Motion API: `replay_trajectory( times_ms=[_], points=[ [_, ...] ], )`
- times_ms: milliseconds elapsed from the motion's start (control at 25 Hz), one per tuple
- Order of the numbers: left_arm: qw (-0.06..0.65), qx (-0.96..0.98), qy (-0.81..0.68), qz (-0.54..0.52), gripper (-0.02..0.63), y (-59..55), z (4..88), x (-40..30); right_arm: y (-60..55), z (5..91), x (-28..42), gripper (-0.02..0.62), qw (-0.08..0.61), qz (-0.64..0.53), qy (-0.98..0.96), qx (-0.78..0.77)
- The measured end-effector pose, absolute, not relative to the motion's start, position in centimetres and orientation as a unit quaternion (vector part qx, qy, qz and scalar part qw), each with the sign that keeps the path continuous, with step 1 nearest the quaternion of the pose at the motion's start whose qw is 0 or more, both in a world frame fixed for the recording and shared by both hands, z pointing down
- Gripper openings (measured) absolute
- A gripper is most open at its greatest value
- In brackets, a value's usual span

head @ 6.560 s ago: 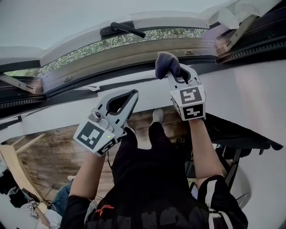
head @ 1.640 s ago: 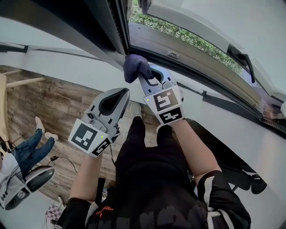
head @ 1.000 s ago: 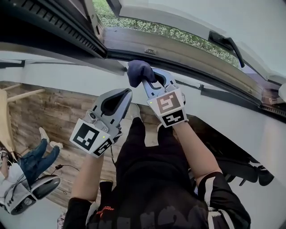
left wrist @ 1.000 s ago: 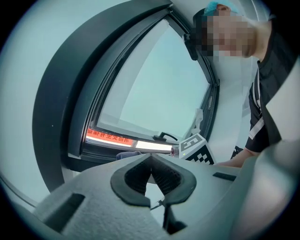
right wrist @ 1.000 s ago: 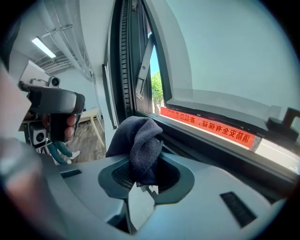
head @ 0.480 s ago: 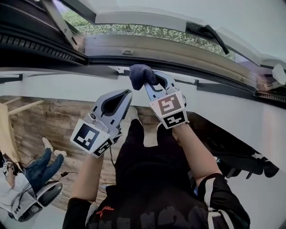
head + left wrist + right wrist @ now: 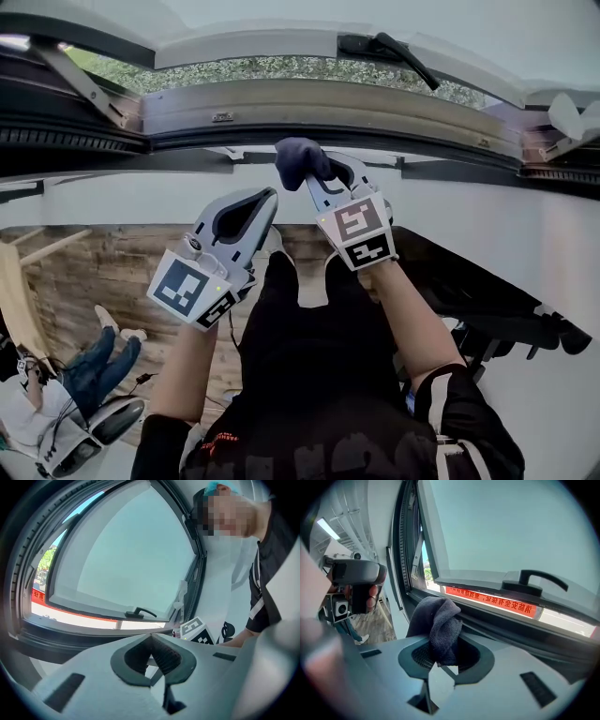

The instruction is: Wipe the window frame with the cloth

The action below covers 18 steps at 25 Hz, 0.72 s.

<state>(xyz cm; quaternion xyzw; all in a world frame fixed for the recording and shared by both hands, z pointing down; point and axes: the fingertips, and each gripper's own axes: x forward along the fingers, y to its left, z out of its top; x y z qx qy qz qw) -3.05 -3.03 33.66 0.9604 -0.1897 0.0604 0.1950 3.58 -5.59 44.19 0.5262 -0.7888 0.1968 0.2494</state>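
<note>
Dark blue cloth [image 7: 298, 161], bunched into a wad, sits clamped between the closed jaws of the right gripper [image 7: 315, 174]. The wad stands proud of the jaw tips and points at the lower rail of the window frame [image 7: 328, 101]. In the head view it lies just below the frame's dark seal, over the white wall; whether it touches the frame cannot be told. The right gripper view shows the same wad [image 7: 438, 623] in front of the frame rail [image 7: 497, 617], with the window handle [image 7: 533, 584] above. The left gripper [image 7: 266, 199] hovers beside the right one, nearer the person, with its jaws together on nothing, and takes no part.

Judged step: bringing the cloth onto the rail to wipe. To do it well, the protruding fabric, not the hard jaw tips, should meet the surface. The grip should hold firm so the wad does not pull free. Strokes should run along the rail's length with even pressure, following the seal groove.
</note>
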Motion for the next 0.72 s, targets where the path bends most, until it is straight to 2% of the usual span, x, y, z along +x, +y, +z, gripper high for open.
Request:
replay_trajectory(
  times_ms=[720],
  points=[
    [0.184,0.971,-0.136,0.076,0.02,0.0,33.2,5.3,-1.8,44.0,13.0,0.077,0.234,0.213,-0.754,0.576]
  ],
)
